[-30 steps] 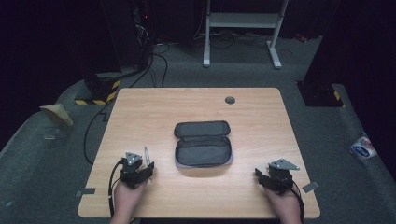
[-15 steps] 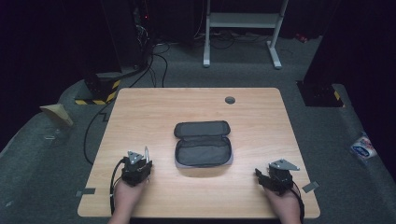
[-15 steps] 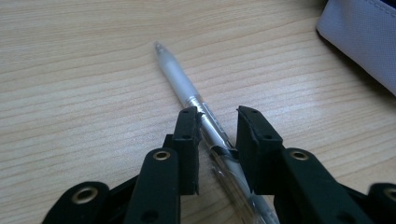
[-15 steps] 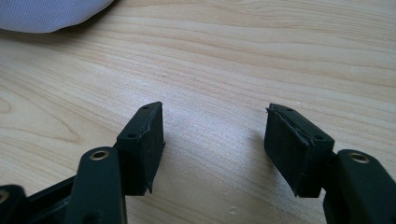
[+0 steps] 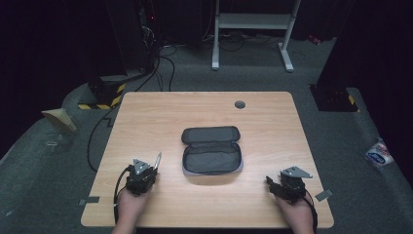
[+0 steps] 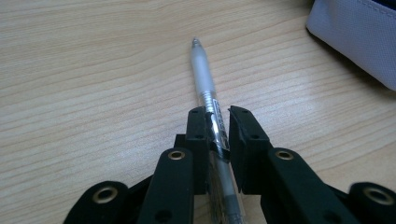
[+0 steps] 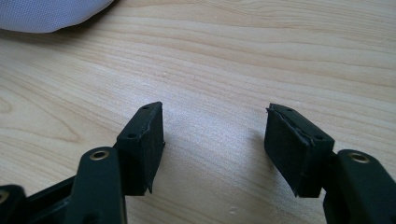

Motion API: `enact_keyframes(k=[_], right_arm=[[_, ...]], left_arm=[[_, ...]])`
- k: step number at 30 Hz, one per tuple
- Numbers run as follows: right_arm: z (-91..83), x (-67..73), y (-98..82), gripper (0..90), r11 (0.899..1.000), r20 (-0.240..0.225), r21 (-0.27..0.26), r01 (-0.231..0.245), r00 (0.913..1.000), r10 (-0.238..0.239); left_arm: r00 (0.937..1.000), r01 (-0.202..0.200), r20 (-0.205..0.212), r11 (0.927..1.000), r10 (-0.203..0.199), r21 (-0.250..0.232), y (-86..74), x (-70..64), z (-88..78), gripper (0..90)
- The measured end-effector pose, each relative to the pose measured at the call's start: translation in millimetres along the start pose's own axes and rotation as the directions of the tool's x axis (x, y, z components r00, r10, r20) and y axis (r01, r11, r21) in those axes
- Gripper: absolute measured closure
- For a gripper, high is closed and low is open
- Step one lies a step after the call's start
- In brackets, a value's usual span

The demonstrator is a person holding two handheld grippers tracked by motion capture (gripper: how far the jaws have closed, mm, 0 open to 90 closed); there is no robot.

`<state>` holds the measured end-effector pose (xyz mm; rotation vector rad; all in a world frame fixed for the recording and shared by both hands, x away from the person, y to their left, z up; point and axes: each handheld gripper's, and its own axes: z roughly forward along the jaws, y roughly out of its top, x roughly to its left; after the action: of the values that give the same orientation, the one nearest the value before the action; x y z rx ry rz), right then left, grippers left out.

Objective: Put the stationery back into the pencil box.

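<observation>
One pen (image 6: 203,79) clamped in left tool (image 6: 216,133); label unreadable.

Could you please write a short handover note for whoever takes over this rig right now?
Left gripper: jaws have just been closing and are now shut on the pen, which points forward over the table.
Right gripper: open, nothing between the jaws, low over the table's near right part.
Case: unzipped and lying open at mid-table, between the two grippers; its inside looks empty.
Done: pen gripped.
Left, probably: carry the pen to the case, put it in, then close the case.
</observation>
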<state>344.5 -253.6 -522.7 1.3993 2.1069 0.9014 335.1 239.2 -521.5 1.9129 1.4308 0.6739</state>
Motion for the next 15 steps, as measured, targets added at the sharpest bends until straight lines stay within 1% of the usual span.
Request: enact_keyframes(k=[1, 2, 4, 5, 6, 7, 10, 11, 14, 15], right_arm=[[0.0, 0.0, 0.0, 37.3, 1.000, 0.000, 0.000, 0.000, 1.0000, 0.000], [0.0, 0.0, 0.0, 37.3, 1.000, 0.000, 0.000, 0.000, 1.0000, 0.000], [0.0, 0.0, 0.0, 37.3, 1.000, 0.000, 0.000, 0.000, 1.0000, 0.000], [0.0, 0.0, 0.0, 37.3, 1.000, 0.000, 0.000, 0.000, 1.0000, 0.000], [0.0, 0.0, 0.0, 37.3, 1.000, 0.000, 0.000, 0.000, 1.0000, 0.000], [0.0, 0.0, 0.0, 37.3, 1.000, 0.000, 0.000, 0.000, 1.0000, 0.000], [0.0, 0.0, 0.0, 37.3, 1.000, 0.000, 0.000, 0.000, 1.0000, 0.000], [0.0, 0.0, 0.0, 37.3, 1.000, 0.000, 0.000, 0.000, 1.0000, 0.000], [0.0, 0.0, 0.0, 37.3, 1.000, 0.000, 0.000, 0.000, 1.0000, 0.000], [0.0, 0.0, 0.0, 37.3, 1.000, 0.000, 0.000, 0.000, 1.0000, 0.000]], left_arm=[[0.9999, -0.012, -0.002, 0.9999, 0.012, 0.006, -0.4, 0.8, 0.3, 77.5], [0.9999, -0.011, -0.003, 0.9999, 0.011, 0.012, -0.9, 0.6, 1.3, 76.3], [0.9998, -0.015, -0.011, 0.9999, 0.015, 0.002, -2.3, 1.3, 1.9, 70.0], [0.9998, -0.017, -0.007, 0.9998, 0.017, -0.003, -2.7, 1.8, 2.3, 69.0], [0.9995, -0.027, -0.014, 0.9996, 0.027, -0.009, -3.3, 2.0, 2.7, 68.7], [0.9996, -0.025, -0.015, 0.9996, 0.025, -0.016, -3.8, 1.5, 3.3, 67.3], [0.9999, -0.016, -0.004, 0.9996, 0.016, -0.021, -3.6, 1.3, 4.4, 69.3], [0.9999, -0.010, 0.008, 0.9997, 0.010, -0.024, -3.7, 1.4, 4.6, 71.1], [0.9998, -0.005, 0.021, 0.9997, 0.006, -0.024, -3.7, 2.3, 4.5, 76.2], [0.9997, -0.010, 0.022, 0.9998, 0.010, -0.019, -3.5, 3.1, 4.2, 76.4]])
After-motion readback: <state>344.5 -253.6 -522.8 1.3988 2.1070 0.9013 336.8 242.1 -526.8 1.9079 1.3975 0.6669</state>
